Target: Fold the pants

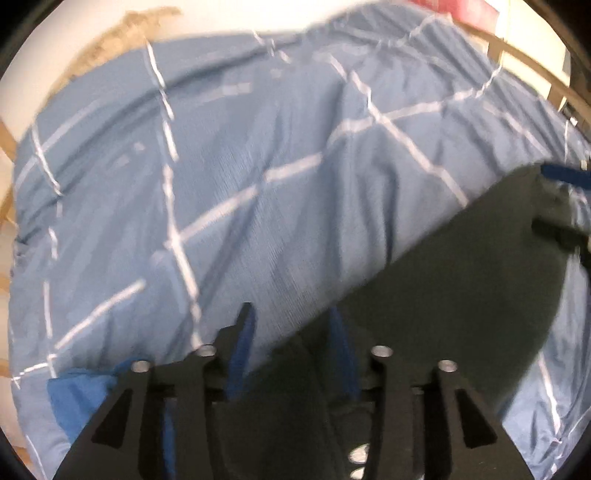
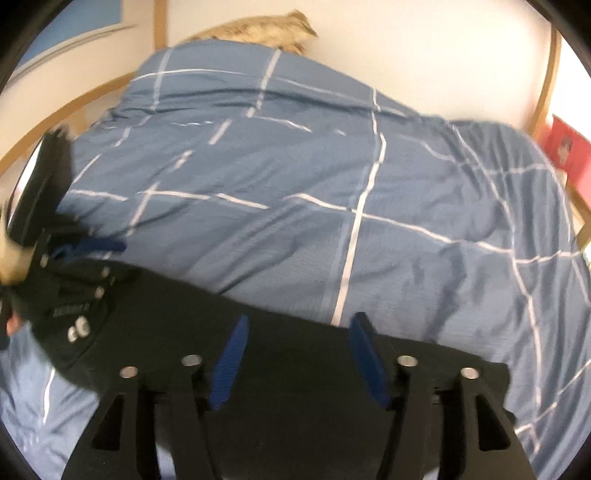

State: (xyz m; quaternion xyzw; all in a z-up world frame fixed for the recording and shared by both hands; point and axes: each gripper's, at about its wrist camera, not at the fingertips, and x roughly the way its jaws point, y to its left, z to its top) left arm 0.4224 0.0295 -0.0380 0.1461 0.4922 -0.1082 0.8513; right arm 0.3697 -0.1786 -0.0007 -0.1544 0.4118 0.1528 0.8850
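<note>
Left wrist view showed the left gripper [image 1: 291, 317] over a bed, its blue-padded fingers [image 1: 242, 350] standing apart with nothing pinched between them. Dark pants [image 1: 424, 295] lay spread on a blue checked duvet [image 1: 221, 184], running from below the fingers up toward the right edge of the picture. One pad seemed to hang over the duvet and the other over the cloth's edge, though blur made that hard to confirm. At far right, part of the other tool was just visible beside the pants.

Right wrist view showed the right gripper [image 2: 299, 347] above the same dark pants [image 2: 288, 369], jaws parted and empty, both blue pads clear of the fabric. The garment stretched leftward to where the left gripper [image 2: 88, 247] and a bit of the person's hand [image 2: 11, 262] appeared. A furry tan cushion [image 2: 266, 31] sat at the head of the bed and a red box [image 2: 569, 151] stood at the right side.

With both tools free of the cloth, the fold appeared to be between grasps. The soft, rumpled duvet could let a closing jaw catch bedding along with the pants, and a grip taken off the edge could drag the garment crooked or bunch it.
</note>
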